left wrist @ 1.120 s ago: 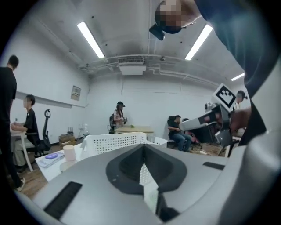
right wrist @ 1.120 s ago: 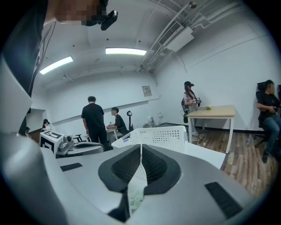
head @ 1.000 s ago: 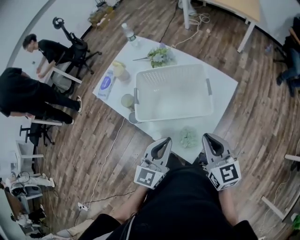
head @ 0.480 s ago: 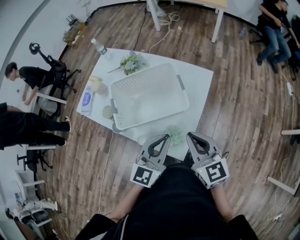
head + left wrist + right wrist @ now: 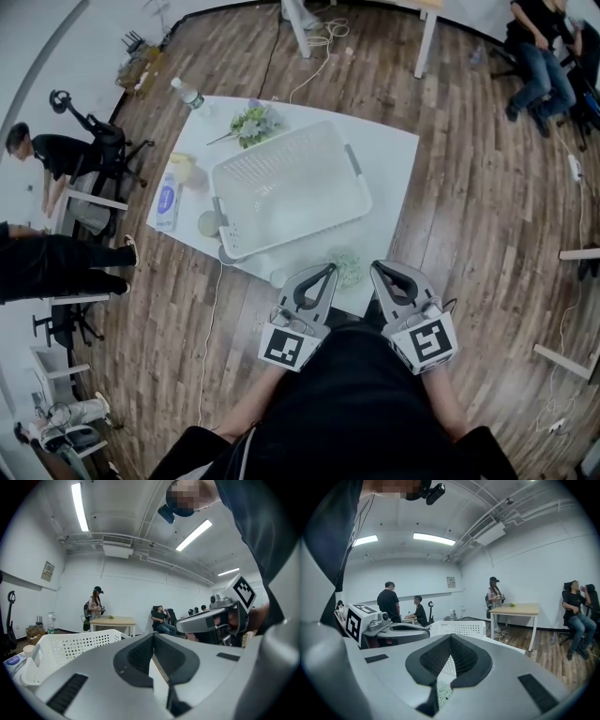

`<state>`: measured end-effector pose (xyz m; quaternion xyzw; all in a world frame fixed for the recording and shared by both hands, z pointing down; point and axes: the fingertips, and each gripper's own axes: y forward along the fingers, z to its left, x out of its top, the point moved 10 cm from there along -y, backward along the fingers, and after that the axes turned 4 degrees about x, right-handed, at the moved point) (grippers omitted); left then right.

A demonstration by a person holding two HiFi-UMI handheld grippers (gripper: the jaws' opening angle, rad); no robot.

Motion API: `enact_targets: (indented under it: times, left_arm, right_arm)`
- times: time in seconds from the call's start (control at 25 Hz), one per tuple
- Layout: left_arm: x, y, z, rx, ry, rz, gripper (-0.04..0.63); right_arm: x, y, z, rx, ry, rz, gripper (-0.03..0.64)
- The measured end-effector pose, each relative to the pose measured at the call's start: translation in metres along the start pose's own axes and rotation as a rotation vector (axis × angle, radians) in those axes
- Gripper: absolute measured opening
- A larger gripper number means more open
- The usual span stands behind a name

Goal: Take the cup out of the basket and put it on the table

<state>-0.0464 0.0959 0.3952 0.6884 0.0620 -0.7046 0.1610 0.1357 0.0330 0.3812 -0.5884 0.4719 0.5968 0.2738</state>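
Left tool (image 5: 329, 269) and right tool (image 5: 377, 267), both clenched empty, near the white perforated basket (image 5: 267, 159)

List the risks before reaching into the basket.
1. A green clump lies at the table's near edge, on the way to the basket; a reach may sweep it off.
2. The left gripper and right gripper are both shut; they must open first.
3. No cup is discernible inside the white basket.
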Motion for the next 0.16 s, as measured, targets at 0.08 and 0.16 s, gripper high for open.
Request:
enact_targets:
  times: [0.08, 0.16]
  left_arm:
    - [-0.0015, -0.0008, 0.0001, 0.001, 0.002, 0.002, 0.009]
    - [-0.003, -0.0017, 0.0005, 0.001, 0.003, 0.005, 0.009]
  right_arm:
    - [-0.0011, 0.0008, 0.0012, 0.007, -0.005, -0.007, 0.025]
    - [-0.002, 0.0018, 0.0024, 0.011, -0.009, -0.018, 0.025]
